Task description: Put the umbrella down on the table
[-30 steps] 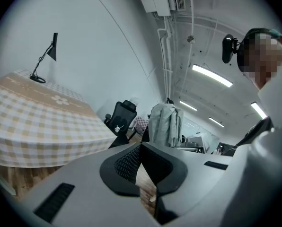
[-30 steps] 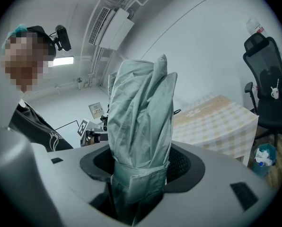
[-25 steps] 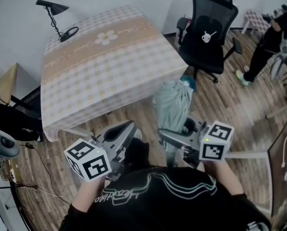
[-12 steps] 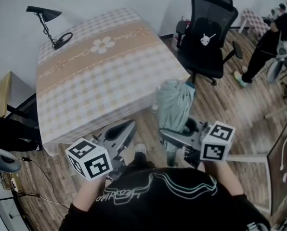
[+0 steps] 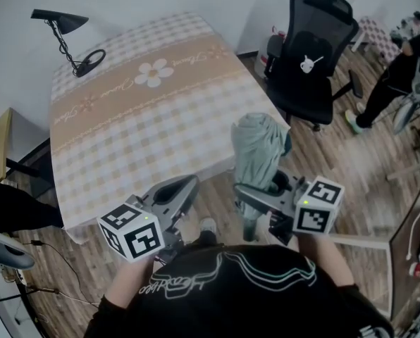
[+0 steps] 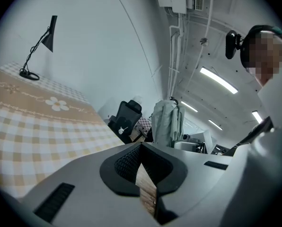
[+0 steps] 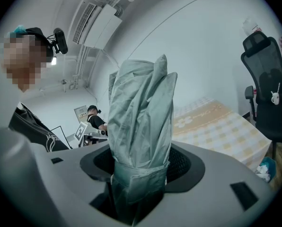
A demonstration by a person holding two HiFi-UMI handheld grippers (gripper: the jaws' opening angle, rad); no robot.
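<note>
The right gripper [image 5: 252, 199] holds the folded umbrella [image 5: 258, 143] low in its fingers, upright beside the tabletop [image 5: 139, 132]; the left gripper [image 5: 185, 187] has fingers together, empty; the tall top might lean and slip out.

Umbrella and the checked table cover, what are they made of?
The pale green folded umbrella looks like thin nylon-type cloth: soft creases, slight sheen. The beige-and-white checked tablecloth looks like matte fabric, maybe wipe-clean vinyl; it hangs loose at the edge, but its weave is too small to see.
</note>
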